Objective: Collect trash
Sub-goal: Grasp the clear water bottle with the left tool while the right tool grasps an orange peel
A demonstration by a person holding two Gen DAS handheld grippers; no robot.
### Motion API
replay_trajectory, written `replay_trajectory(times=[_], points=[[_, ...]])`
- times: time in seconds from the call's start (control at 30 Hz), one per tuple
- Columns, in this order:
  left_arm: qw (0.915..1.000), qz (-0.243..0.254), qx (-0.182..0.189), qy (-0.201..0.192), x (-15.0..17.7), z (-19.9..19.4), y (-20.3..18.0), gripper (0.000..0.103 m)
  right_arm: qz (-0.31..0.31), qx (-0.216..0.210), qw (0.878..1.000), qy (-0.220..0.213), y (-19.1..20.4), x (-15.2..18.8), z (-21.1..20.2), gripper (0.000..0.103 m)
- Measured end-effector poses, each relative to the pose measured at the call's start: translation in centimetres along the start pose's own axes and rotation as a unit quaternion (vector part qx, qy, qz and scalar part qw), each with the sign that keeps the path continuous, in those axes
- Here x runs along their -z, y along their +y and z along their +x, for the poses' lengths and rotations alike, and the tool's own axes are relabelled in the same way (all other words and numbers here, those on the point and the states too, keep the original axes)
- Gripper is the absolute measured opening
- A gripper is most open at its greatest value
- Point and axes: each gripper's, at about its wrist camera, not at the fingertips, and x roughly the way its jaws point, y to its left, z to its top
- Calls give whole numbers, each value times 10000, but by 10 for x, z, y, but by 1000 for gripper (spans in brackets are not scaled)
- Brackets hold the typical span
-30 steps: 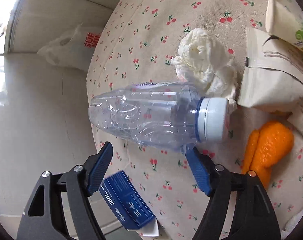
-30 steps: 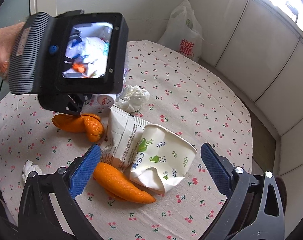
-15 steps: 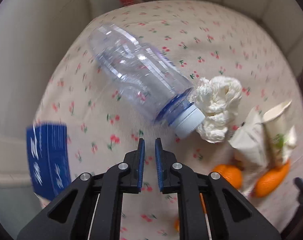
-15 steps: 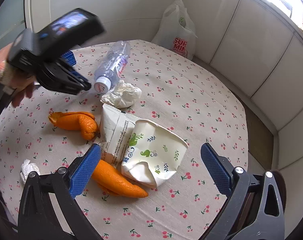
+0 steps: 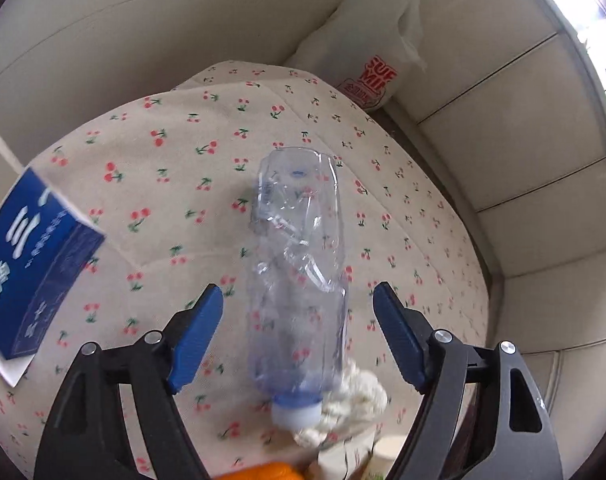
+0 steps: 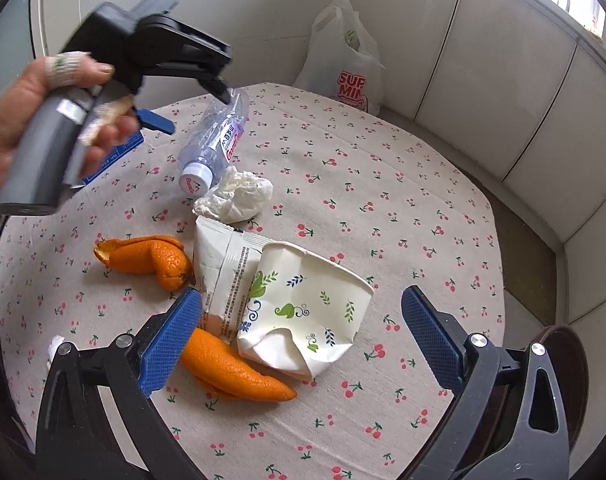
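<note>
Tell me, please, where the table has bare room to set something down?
The tablecloth lies bare between the paper cup and the wall-side edge by the plastic bag. The crowded middle holds bottle, tissue, packet and orange peels.

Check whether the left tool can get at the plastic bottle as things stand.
Probably yes: the left tool, whose jaws have just been opening, stands open with the plastic bottle lying lengthwise between them, pads not touching. Only the crumpled tissue sits near its cap.
</note>
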Motion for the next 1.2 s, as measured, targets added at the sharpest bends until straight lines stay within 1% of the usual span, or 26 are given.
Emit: replay_trajectory(times=[0.1, 0.13, 0.17, 0.2, 0.23, 0.3, 0.33, 0.37, 0.43, 0.53, 0.57, 0.63, 0.67, 0.7, 0.77, 0.8, 0.9, 0.93, 1.0, 1.03, 1.1, 1.13, 1.17, 1.2], points=[[9997, -6, -224, 98, 0, 22, -7, 75, 48, -111, 9999, -34, 1, -3, 5, 96], [9995, 6, -277, 145, 11, 21, -8, 74, 58, -143, 9999, -38, 3, -4, 6, 96], [9990, 81, -354, 245, 13, 30, -8, 69, 49, -181, 9998, -29, 4, -4, 7, 96], [9982, 208, -411, 380, 15, 36, -10, 63, 28, -201, 9998, -26, 6, -4, 8, 96], [9977, 315, -403, 444, 18, 37, -10, 63, -23, -220, 9998, -22, 8, -4, 10, 96], [9952, 752, -514, 354, 27, 29, -10, 63, -130, -251, 9996, -15, 13, -3, 11, 96], [9942, 868, -539, 339, 31, 26, -9, 62, -199, -280, 9994, -31, 17, -2, 11, 96], [9941, 927, -465, 330, 36, 19, -5, 62, -256, -304, 9992, -48, 19, -1, 11, 96], [9952, 910, -201, 288, 46, 2, 7, 62, -487, -371, 9981, -102, 30, 0, 12, 96], [9942, 1059, 179, 3, 66, -42, 22, 62, -913, -445, 9947, -186, 49, 3, 10, 96], [9925, 1165, 318, -186, 76, -66, 28, 62, -1156, -522, 9917, -216, 60, 5, 10, 95], [9897, 1240, 574, -432, 88, -99, 39, 62, -1545, -650, 9857, -193, 77, 6, 11, 90], [9885, 1261, 655, -526, 91, -108, 43, 62, -1705, -697, 9828, -147, 84, 6, 13, 80], [9870, 1279, 739, -635, 96, -121, 48, 62, -1887, -735, 9793, -70, 92, 4, 16, 65], [9828, 1333, 964, -841, 105, -142, 59, 62, -2141, -811, 9733, 156, 107, -5, 27, 52], [9809, 1358, 1039, -928, 108, -150, 62, 62, -2205, -819, 9717, 204, 111, -9, 30, 51], [9763, 1419, 1134, -1180, 111, -166, 69, 62, -2540, -611, 9649, 270, 125, -21, 45, 51], [9743, 1432, 1204, -1252, 109, -170, 70, 63, -2616, -602, 9627, 326, 128, -26, 49, 52], [9726, 1435, 1283, -1306, 109, -174, 71, 63, -2748, -618, 9585, 452, 132, -30, 56, 62], [9725, 1424, 1319, -1290, 107, -174, 73, 63, -2892, -646, 9535, 554, 135, -31, 61, 65], [9736, 1373, 1360, -1213, 101, -172, 76, 63, -3219, -716, 9410, 765, 142, -28, 69, 74], [9746, 1306, 1393, -1168, 98, -171, 79, 63, -3341, -686, 9366, 804, 145, -26, 72, 75], [9750, 1268, 1445, -1116, 94, -165, 79, 63, -3470, -632, 9329, 726, 149, -26, 73, 77], [9751, 1208, 1502, -1097, 92, -165, 81, 63, -3472, -677, 9326, 722, 151, -29, 74, 70]])
